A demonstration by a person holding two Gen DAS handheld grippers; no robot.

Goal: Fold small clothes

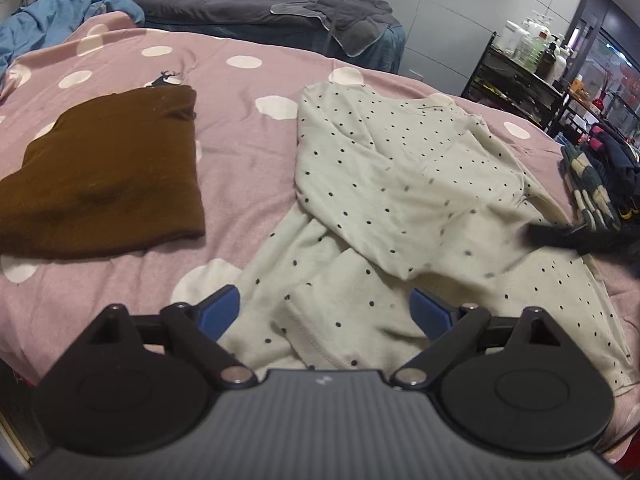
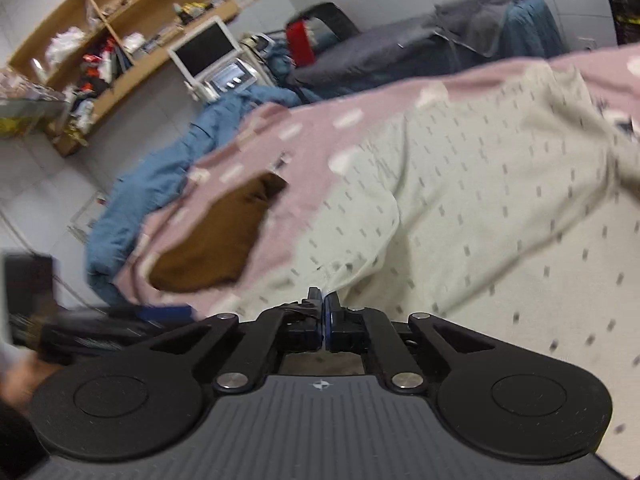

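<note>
the left gripper hangs over the near edge of the dotted top, its blue pads wide apart with cloth under the gap and nothing pinched. the right gripper has its jaws pressed together right at a fold of the top; whether cloth is caught between them is not clear. the cream top lies crumpled on the pink sheet, one part folded over the body. a folded brown garment lies apart to its left. a dark pile sits at the right edge.
</note>
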